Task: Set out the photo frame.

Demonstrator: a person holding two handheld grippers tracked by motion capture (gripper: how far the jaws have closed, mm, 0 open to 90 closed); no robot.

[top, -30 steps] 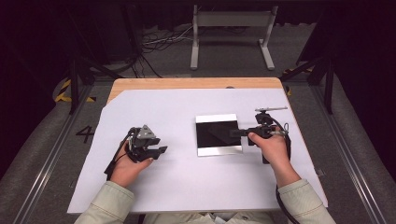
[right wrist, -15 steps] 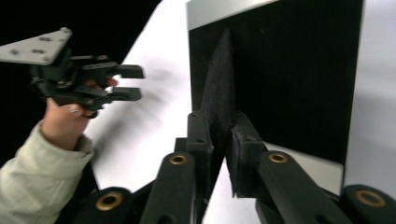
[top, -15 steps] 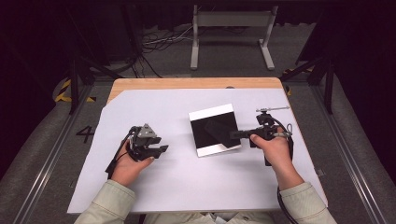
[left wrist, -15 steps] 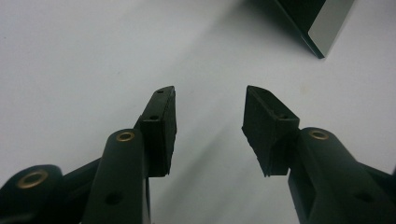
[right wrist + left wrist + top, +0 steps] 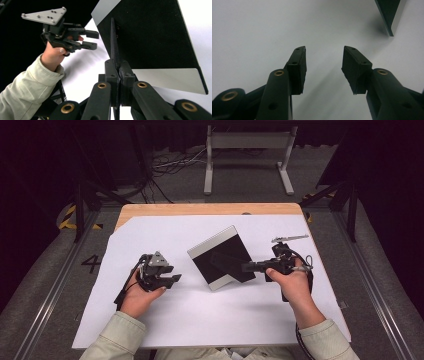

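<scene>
While your right gripper (image 5: pixel 250 266) sits at centre-right of the high view, its jaws are clamped on the thin black stand flap of the photo frame (image 5: pixel 220 257). That frame is at frame centre, one edge raised off the white surface (image 5: pixel 200 320), black back facing up with a silver border. In the right gripper view the flap (image 5: pixel 113 42) runs edge-on between the closed jaws. Your left gripper (image 5: pixel 172 280) rests at centre-left, jaws spread, holding nothing, well apart from the frame. In the left gripper view a frame corner (image 5: pixel 388 12) shows upper right.
</scene>
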